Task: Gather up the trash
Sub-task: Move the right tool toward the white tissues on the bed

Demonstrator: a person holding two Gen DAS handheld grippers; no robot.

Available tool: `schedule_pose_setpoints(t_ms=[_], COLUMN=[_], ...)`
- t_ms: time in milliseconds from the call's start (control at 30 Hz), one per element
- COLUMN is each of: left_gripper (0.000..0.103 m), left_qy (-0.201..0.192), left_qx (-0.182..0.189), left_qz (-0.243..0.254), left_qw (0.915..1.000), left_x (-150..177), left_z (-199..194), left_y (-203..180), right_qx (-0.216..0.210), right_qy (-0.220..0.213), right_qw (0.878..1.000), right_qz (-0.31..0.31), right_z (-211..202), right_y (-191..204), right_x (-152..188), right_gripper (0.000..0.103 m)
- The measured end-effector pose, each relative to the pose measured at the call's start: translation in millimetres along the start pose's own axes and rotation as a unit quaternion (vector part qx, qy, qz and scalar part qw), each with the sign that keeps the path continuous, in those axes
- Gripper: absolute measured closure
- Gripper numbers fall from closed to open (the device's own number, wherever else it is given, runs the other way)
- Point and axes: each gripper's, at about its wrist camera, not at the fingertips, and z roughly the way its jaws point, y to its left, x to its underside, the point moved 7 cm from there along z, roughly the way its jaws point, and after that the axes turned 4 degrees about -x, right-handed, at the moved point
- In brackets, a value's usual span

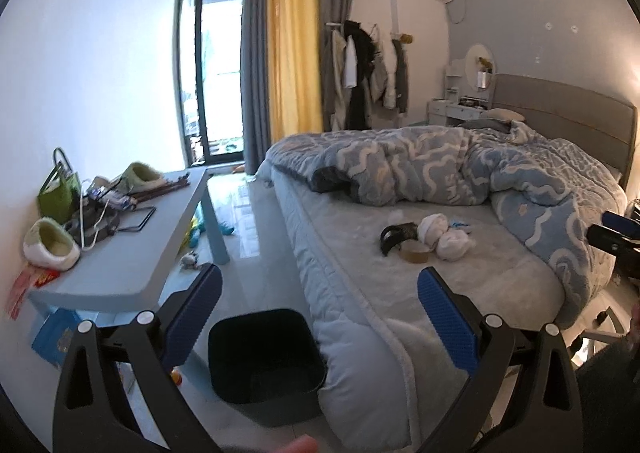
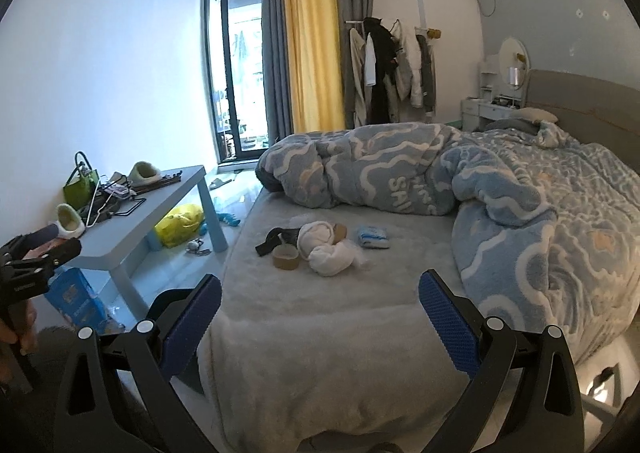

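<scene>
On the grey bed sheet (image 2: 320,333) lies a small pile: a brown tape roll (image 2: 286,257), two white crumpled bundles (image 2: 330,257), a black strap-like item (image 2: 275,239) and a blue tissue pack (image 2: 373,237). The left wrist view shows the same tape roll (image 1: 416,251) and white bundles (image 1: 451,247). A black trash bin (image 1: 266,357) stands open on the floor against the bed's side, just below my left gripper (image 1: 320,275), which is open and empty. My right gripper (image 2: 320,279) is open over the bed's near end, short of the pile.
A light blue low table (image 1: 132,249) on the left holds slippers, a green bag (image 1: 58,195) and hangers. A yellow bag (image 2: 180,225) and small toys lie on the floor under and beside it. A rumpled blue quilt (image 2: 520,213) covers the bed's far half.
</scene>
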Motion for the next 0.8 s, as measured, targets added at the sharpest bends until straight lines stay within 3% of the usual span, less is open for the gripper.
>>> schedule_pose_setpoints(t_ms=[67, 300, 567, 633, 800], left_gripper=[0.003, 0.004, 0.006, 0.016, 0.018], left_qy=[0.002, 0.012, 0.04, 0.049, 0.073], left_qx=[0.01, 0.045, 0.071, 0.074, 0.094], left_qz=[0.001, 0.002, 0.008, 0.012, 0.021], left_qw=[1.0, 0.9989, 0.9966, 0.996, 0.9927], left_x=[-3, -4, -2, -3, -2], left_z=[6, 37, 88, 101, 133], left_y=[-4, -14, -25, -29, -39], right_qx=[-0.023, -0.042, -0.049, -0.052, -0.057], right_qy=[-0.003, 0.008, 0.036, 0.047, 0.064], right_qw=[1.0, 0.999, 0.998, 0.998, 0.996], right_qz=[0.009, 0.014, -0.002, -0.002, 0.001], right_z=[6, 43, 96, 113, 145], right_y=[4, 11, 5, 0, -6], right_x=[-3, -10, -8, -5, -4], right_gripper=[0.003, 0.003, 0.02, 0.026, 0.028])
